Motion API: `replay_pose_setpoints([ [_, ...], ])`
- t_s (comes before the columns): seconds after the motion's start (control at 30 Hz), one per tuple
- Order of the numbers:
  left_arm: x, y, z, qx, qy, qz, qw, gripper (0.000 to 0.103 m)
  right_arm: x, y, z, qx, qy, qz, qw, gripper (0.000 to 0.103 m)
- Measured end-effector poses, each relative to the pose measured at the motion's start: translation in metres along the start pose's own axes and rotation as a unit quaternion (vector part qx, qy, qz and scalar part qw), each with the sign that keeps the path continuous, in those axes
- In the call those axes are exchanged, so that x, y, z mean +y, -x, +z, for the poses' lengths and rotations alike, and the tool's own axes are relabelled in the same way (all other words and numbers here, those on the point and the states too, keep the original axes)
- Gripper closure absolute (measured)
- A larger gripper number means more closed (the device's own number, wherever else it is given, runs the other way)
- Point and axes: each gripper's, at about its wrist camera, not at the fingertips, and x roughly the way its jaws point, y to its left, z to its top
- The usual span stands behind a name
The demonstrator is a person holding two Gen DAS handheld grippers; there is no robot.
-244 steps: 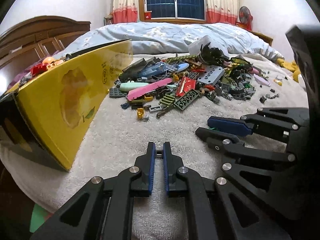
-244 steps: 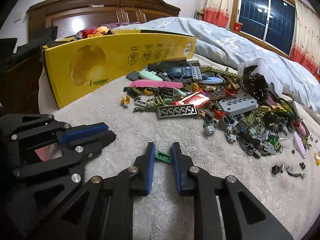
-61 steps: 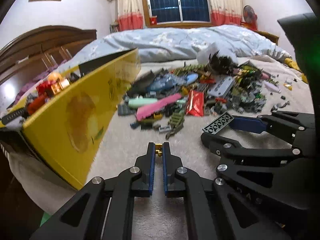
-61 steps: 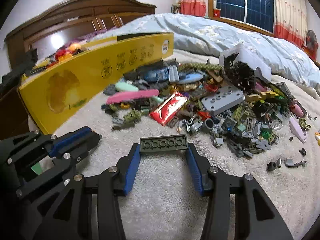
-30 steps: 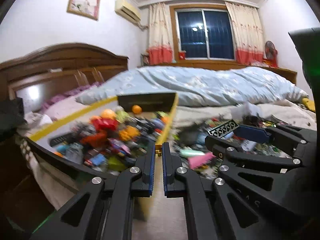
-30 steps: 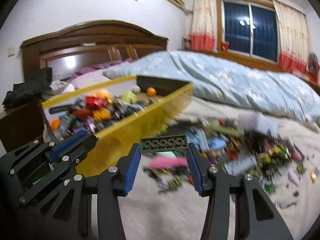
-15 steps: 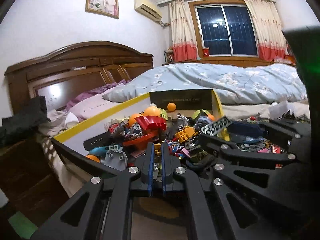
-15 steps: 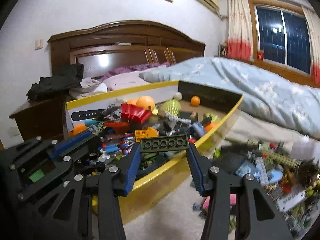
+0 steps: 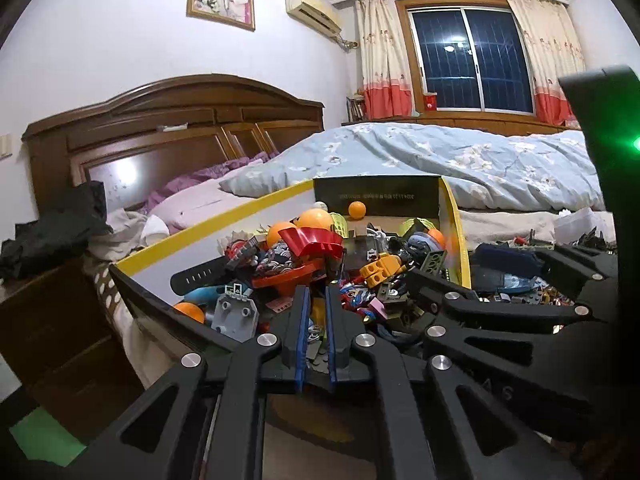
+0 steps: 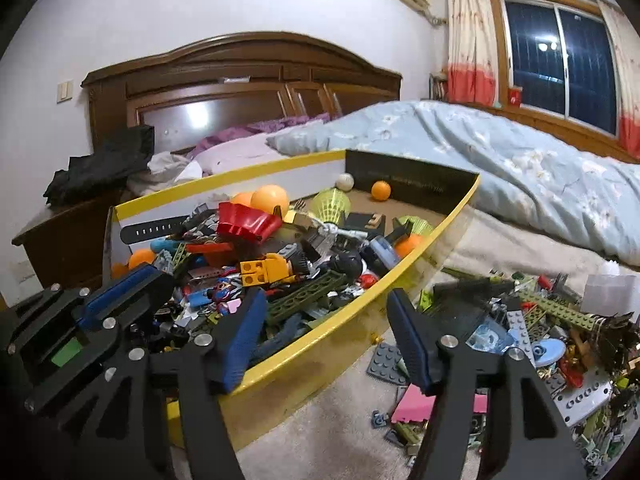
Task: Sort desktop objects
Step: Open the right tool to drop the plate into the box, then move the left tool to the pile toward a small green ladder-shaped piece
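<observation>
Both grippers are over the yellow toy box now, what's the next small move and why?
Probably open the left gripper: its jaws are shut on what looks like a small yellow piece above the yellow box. The right gripper is opening with nothing between its jaws, and a dark green plate lies in the box.

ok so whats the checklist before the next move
1. Right gripper empty: ok, jaws opening, nothing between them.
2. Green plate in the box: ok, it lies on the toys inside.
3. Left gripper over the box: ok.
4. Left jaws holding a piece: cannot tell, they are shut with something yellow showing in the slit.
5. Sorting done: not ok, a pile of pieces lies outside the box.
</observation>
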Motion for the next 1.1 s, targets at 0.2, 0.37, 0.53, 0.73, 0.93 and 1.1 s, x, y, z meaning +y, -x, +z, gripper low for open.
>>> replay_pose_setpoints([
  [0.2, 0.0, 0.005, 0.0, 0.004, 0.003, -0.004, 1.0, 0.096, 0.002, 0.01, -0.005, -0.015, -0.008, -0.018, 1.0, 0.039],
  [0.37, -0.002, 0.016, 0.0, 0.019, 0.021, -0.009, 0.9996, 0.096, 0.007, 0.029, -0.009, -0.031, -0.011, -0.062, 0.998, 0.038],
  [0.53, -0.01, 0.029, 0.0, 0.027, 0.032, -0.044, 0.9981, 0.096, -0.001, 0.051, -0.015, -0.024, -0.041, -0.094, 0.994, 0.037],
  [0.73, -0.03, 0.042, -0.002, 0.019, 0.027, -0.079, 0.9963, 0.096, -0.015, 0.079, -0.026, -0.03, -0.052, -0.132, 0.989, 0.036],
  [0.93, -0.057, 0.049, -0.007, 0.018, 0.046, -0.091, 0.9946, 0.096, -0.037, 0.092, -0.042, 0.002, -0.049, -0.165, 0.985, 0.032],
  [1.1, -0.087, 0.053, -0.015, 0.025, 0.027, -0.151, 0.9879, 0.076, -0.052, 0.105, -0.075, 0.024, 0.0, -0.186, 0.982, 0.028],
])
